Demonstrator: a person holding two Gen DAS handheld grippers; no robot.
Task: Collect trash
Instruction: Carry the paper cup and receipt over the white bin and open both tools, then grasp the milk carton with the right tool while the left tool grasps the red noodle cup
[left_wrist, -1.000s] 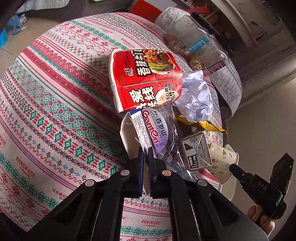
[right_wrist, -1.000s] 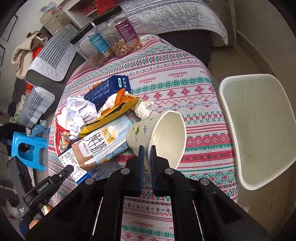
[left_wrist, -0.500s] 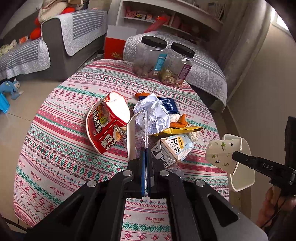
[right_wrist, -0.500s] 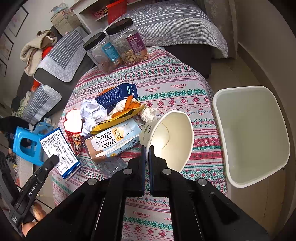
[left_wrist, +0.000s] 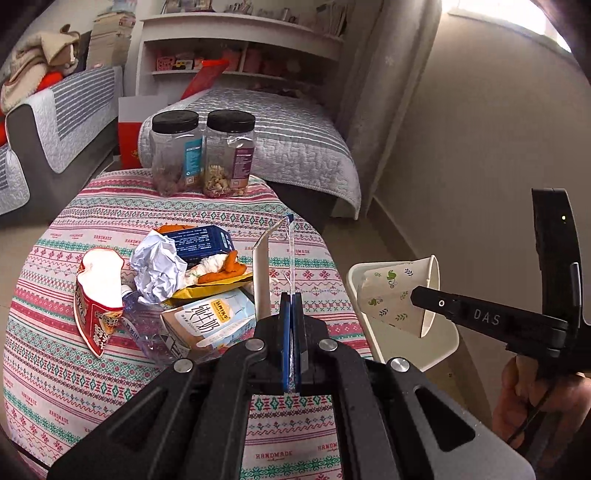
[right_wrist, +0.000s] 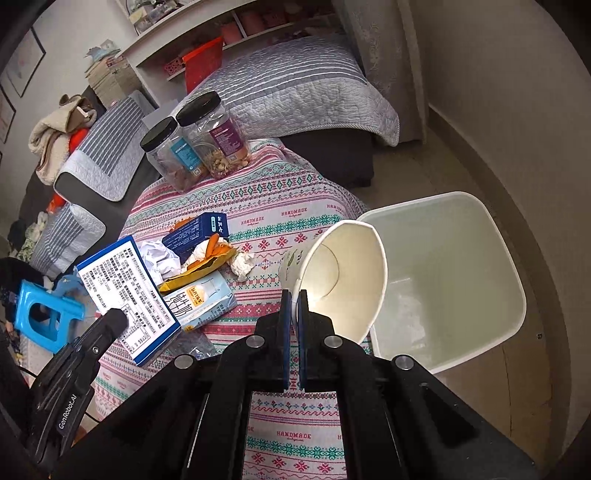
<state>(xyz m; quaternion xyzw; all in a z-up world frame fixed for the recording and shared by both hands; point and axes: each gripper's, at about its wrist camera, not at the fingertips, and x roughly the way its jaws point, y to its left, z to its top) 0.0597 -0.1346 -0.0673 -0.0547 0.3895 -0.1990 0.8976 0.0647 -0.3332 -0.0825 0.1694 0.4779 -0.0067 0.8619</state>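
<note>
Both my claws are clamped tight: my left gripper (left_wrist: 291, 306) pinches a flat blue-and-white box (right_wrist: 127, 295) above the table (right_wrist: 291, 218), my right gripper (right_wrist: 292, 306) nips a paper cup (right_wrist: 343, 280) by its rim beside the white bin (right_wrist: 461, 273).

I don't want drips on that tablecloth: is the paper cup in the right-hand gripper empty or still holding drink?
Empty: the paper cup is tipped on its side in the right gripper, its bare, dry inside facing the camera.
</note>
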